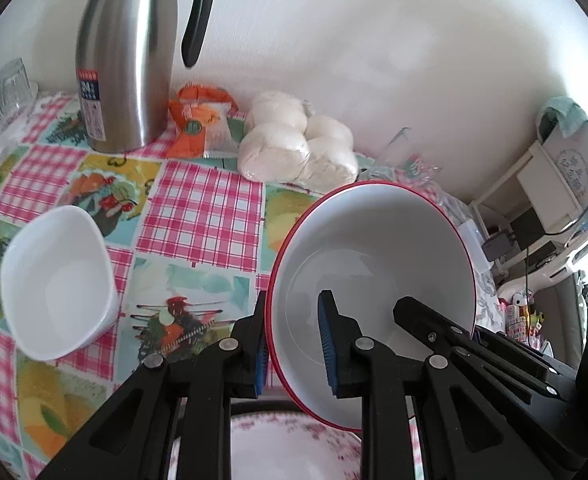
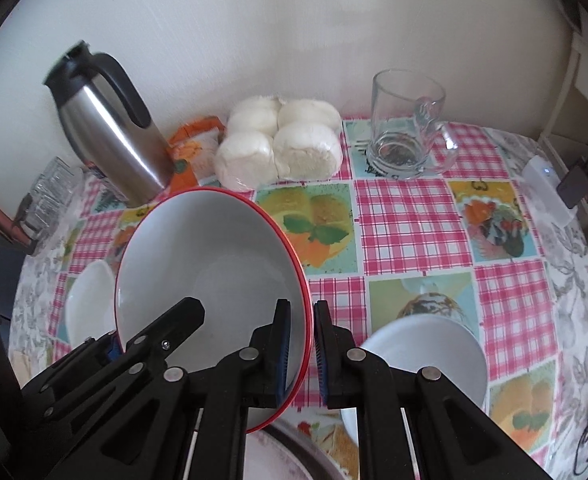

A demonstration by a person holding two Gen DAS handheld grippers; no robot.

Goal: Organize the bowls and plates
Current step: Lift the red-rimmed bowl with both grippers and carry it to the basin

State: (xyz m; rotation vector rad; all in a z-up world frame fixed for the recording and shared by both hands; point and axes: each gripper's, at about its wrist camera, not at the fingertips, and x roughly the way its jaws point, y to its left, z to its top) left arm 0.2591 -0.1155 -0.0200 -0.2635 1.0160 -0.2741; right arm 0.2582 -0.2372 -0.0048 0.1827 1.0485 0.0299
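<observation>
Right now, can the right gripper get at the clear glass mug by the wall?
Probably not yet. The right gripper is shut on the red-rimmed white bowl, shared with the left gripper. The path to the clear glass mug looks bare.

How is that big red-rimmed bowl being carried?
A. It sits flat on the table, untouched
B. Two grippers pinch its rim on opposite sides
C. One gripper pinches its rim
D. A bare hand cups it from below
B: the left gripper and the right gripper each clamp the rim of the red-rimmed bowl, on opposite sides.
</observation>
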